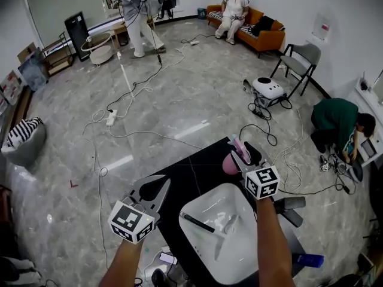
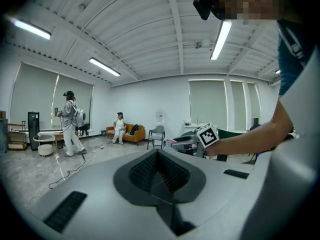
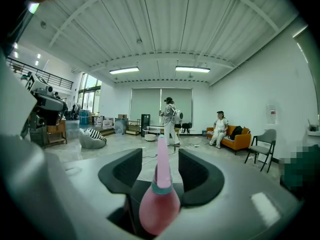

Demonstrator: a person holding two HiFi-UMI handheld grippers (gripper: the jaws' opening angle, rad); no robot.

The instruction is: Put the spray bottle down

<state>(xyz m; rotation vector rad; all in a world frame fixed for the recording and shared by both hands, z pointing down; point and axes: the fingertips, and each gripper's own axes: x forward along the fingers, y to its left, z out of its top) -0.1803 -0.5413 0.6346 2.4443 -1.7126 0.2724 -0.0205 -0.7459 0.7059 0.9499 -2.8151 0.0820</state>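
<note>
At the 5 o'clock side of the head view, the right gripper (image 1: 244, 153) is held over the far edge of a black table (image 1: 197, 166). Its jaws are seen wide apart in the right gripper view (image 3: 160, 170). The spray bottle (image 3: 159, 204) is found between them: a pink rounded body, a teal collar and a long pink nozzle pointing toward 12 o'clock. A gap is left on each side between the nozzle and the dark pads (image 3: 127, 171), so no grip is made on it. In the head view the spray bottle (image 1: 231, 163) is seen at 10 o'clock of that gripper's marker cube (image 1: 262, 182). Whether it rests on the table cannot be told.

At 7 o'clock of the head view the left gripper (image 1: 157, 188) is held over the table's left edge. Its jaws are shown pressed together in the left gripper view (image 2: 159, 171), with nothing between them.

A white basin (image 1: 239, 244) is set on the table at 6 o'clock, and a dark stick (image 1: 197, 223) lies in it. At 1 o'clock, well apart, an orange sofa (image 1: 266, 39) is occupied by a seated person (image 1: 233, 8).
</note>
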